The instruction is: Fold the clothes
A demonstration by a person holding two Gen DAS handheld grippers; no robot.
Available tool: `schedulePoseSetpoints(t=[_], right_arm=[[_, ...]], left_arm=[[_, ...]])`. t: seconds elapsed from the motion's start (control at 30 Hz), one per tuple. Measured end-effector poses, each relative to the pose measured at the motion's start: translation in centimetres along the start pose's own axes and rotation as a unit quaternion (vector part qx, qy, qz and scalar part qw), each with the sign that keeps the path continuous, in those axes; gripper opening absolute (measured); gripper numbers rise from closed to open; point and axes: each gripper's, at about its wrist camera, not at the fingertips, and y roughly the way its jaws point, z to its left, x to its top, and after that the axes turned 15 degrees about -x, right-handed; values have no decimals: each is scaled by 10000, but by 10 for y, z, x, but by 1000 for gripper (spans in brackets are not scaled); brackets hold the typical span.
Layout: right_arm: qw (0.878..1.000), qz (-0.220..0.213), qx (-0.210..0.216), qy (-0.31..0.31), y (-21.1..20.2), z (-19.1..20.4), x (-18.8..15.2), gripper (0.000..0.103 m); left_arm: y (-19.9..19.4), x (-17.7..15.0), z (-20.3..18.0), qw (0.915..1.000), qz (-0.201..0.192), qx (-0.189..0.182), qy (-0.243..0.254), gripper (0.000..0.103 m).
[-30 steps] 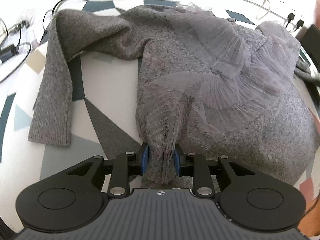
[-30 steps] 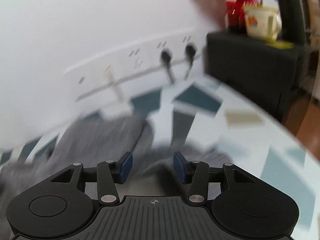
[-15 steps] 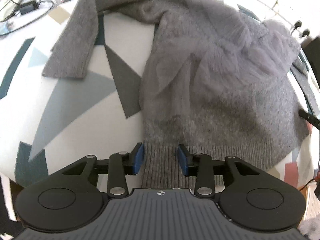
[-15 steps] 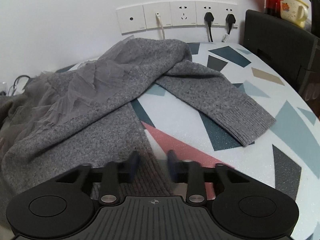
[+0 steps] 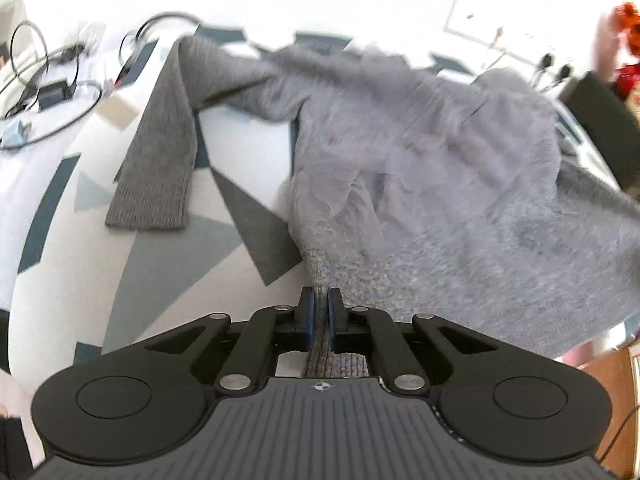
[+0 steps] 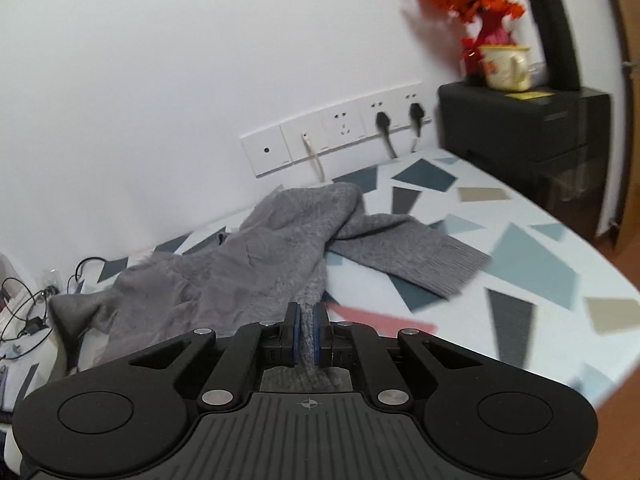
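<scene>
Left wrist view shows the left gripper (image 5: 319, 304) level, fingers pinched on the grey sweater's (image 5: 460, 184) hem just ahead; the right gripper (image 6: 306, 316) likewise clamps that sweater (image 6: 256, 280).

Grey knit sweater (image 5: 460, 208) with sheer tulle ruffle on front, spread rumpled across centre and right of left wrist frame. One sleeve (image 5: 160, 152) lies flat toward upper left, ribbed cuff nearest. Ribbed hem at bottom centre. In right wrist view, other sleeve (image 6: 408, 252) extends right of centre.
</scene>
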Motion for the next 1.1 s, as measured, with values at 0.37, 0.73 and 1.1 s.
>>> schedulePoseSetpoints(t=[0.37,0.73,1.1], right_arm=[[9837,1332,-1058,586,22,-32,-83,14],[9996,-59,17,285,-11,38,55,39],[9812,-658,1092,-1451,93,144,166,39]], left_arm=[[17,-43,3,9972,654,114,335,11],[-57,35,-23,9945,-737,-332,668,45],[-33,136,-8,9854,-1088,572,1177,54]])
